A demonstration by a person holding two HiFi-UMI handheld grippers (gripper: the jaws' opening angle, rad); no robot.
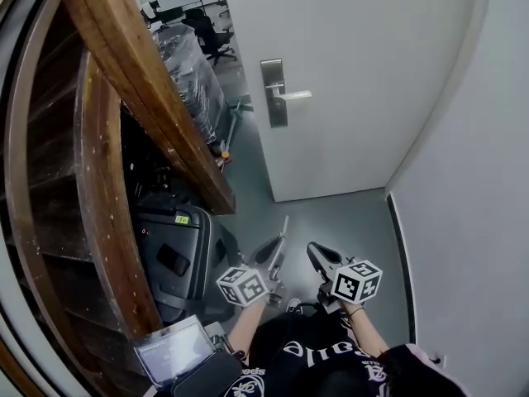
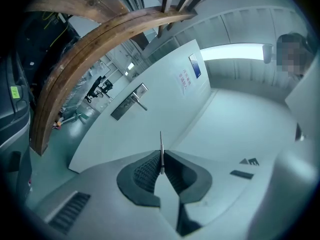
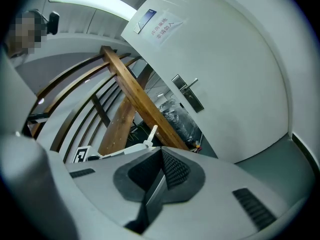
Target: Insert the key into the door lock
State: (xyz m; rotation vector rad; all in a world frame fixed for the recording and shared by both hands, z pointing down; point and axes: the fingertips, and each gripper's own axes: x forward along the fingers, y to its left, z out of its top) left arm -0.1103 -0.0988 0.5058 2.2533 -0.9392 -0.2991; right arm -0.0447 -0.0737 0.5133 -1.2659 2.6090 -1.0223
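Head view: the person is standing back from the white door [image 1: 364, 81], and the door lock [image 1: 275, 94], a metal plate with a handle [image 1: 293, 95] sticking out of it, is well apart from both tools. The left hand-held gripper [image 1: 277, 255] and right hand-held gripper [image 1: 318, 255] sit low near the body over the grey floor [image 1: 347, 222], and a wooden stair rail [image 1: 140, 73] runs down the left side. Left gripper view: the jaws are pinched on the key [image 2: 160, 140], which shows edge-on as a thin blade poking out past the pads, roughly upright. The lock plate is off to the upper left of the blade, so the blade isn't lined up with it. I can't make out the keyhole itself from here, too small. Right gripper view: the jaws are pressed together with nothing between them, so that one is just along for the ride. The lock plate shows up on the door, far off. My read is that this is the approach step, key in hand but not at the lock yet. Next, the left tool needs to close the gap, aim the blade at the keyway (probably below the handle) and match its orientation to the slot before pushing in.
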